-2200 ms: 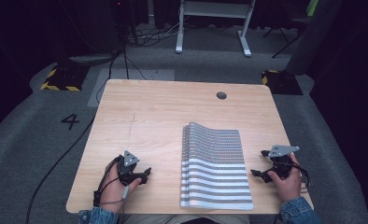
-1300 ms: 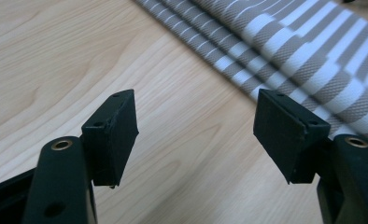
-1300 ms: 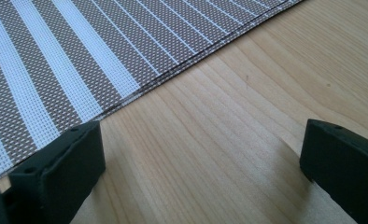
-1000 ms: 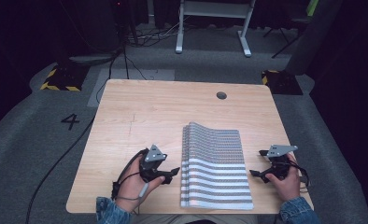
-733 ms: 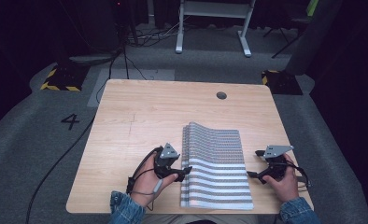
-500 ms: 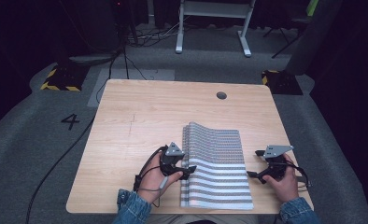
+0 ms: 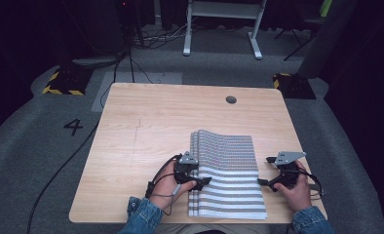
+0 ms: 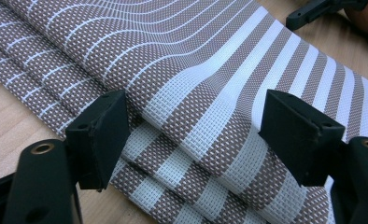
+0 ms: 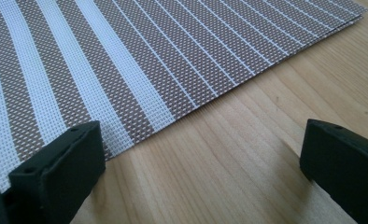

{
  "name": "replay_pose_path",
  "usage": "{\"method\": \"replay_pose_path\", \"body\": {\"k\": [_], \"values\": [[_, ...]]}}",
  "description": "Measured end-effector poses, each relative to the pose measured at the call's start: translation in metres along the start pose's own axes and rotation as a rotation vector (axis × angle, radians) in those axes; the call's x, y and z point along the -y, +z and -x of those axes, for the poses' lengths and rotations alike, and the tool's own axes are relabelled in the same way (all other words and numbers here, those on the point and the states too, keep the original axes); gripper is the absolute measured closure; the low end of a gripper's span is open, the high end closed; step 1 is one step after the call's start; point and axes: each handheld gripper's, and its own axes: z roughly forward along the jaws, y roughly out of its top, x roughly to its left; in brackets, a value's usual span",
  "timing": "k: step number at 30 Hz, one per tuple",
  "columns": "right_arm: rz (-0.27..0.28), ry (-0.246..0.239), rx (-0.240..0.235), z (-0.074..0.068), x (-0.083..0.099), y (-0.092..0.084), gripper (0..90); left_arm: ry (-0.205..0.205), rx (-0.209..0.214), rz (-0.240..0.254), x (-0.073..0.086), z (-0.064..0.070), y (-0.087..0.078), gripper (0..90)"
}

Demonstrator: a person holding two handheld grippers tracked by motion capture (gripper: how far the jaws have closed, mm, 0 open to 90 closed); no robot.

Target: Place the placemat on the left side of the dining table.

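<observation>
I bring my left tool onto the folded striped mat, which lies on the desk nearest me. Its jaws have just been opening and straddle the mat's left layered edge without pinching. My right tool waits, jaws apart, beside the mat's right edge. Next I must close on the layers.
</observation>
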Motion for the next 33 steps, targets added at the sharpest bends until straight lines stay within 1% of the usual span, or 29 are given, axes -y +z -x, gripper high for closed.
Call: {"method": "replay_pose_path", "body": {"k": [1, 2, 3, 4, 5, 6, 7, 8, 9, 11, 14, 17, 19, 20, 21, 23, 26, 31, 33], "values": [[0.000, 0.000, 0.000, 0.000, 0.000, 0.000, 0.1, 0.002, -0.006, -0.012, 0.001, 0.001, 0.003, 24.5], [0.000, 0.000, 0.000, 0.000, 0.000, 0.000, 0.2, 0.000, 0.011, -0.011, 0.002, 0.001, 0.006, 24.4], [0.000, 0.000, 0.000, 0.000, 0.000, 0.000, 0.1, 0.004, 0.056, 0.004, 0.005, 0.001, 0.013, 24.9], [0.000, 0.000, 0.000, 0.000, 0.000, 0.000, 0.1, 0.004, 0.056, 0.004, 0.005, 0.001, 0.013, 25.4], [0.000, 0.000, 0.000, 0.000, 0.000, 0.000, 0.1, -0.006, 0.081, -0.012, 0.004, 0.003, 0.016, 25.4], [0.000, 0.000, 0.000, 0.000, 0.000, 0.000, 0.1, -0.007, 0.086, -0.014, 0.002, 0.007, 0.020, 28.7], [0.000, 0.000, 0.000, 0.000, 0.000, 0.000, 0.1, 0.003, 0.072, -0.024, 0.001, 0.009, 0.020, 30.1], [0.000, 0.000, 0.000, 0.000, 0.000, 0.000, 0.1, 0.025, 0.058, -0.038, -0.001, 0.009, 0.020, 31.8], [0.000, 0.000, 0.000, 0.000, 0.000, 0.000, 0.1, 0.019, 0.050, -0.042, -0.002, 0.010, 0.020, 33.7], [0.000, 0.000, 0.000, 0.000, 0.000, 0.000, 0.1, 0.029, 0.036, -0.042, -0.003, 0.011, 0.019, 38.6], [0.000, 0.000, 0.000, 0.000, 0.000, 0.000, 0.1, 0.029, 0.018, -0.051, -0.005, 0.012, 0.017, 50.8], [0.000, 0.000, 0.000, 0.000, 0.000, 0.000, 0.1, 0.025, 0.010, -0.054, -0.007, 0.014, 0.014, 66.8], [0.000, 0.000, 0.000, 0.000, 0.000, 0.000, 0.1, 0.031, 0.011, -0.048, -0.009, 0.015, 0.012, 78.2], [0.000, 0.000, 0.000, 0.000, 0.000, 0.000, 0.2, 0.027, 0.020, -0.037, -0.010, 0.016, 0.010, 82.3], [0.000, 0.000, 0.000, 0.000, 0.000, 0.000, 0.1, 0.034, 0.021, -0.025, -0.011, 0.017, 0.008, 85.0], [0.000, 0.000, 0.000, 0.000, 0.000, 0.000, 0.1, 0.053, 0.016, -0.005, -0.015, 0.019, 0.003, 87.0], [0.000, 0.001, 0.000, 0.000, 0.000, 0.000, 0.1, 0.083, -0.001, 0.010, -0.022, 0.023, -0.008, 88.0], [0.001, -0.002, 0.002, 0.000, 0.000, 0.000, 0.2, 0.137, -0.053, 0.040, -0.034, 0.027, -0.029, 88.3], [0.001, -0.002, 0.002, 0.000, 0.000, 0.000, 0.1, 0.157, -0.065, 0.050, -0.038, 0.029, -0.038, 88.3]]}}
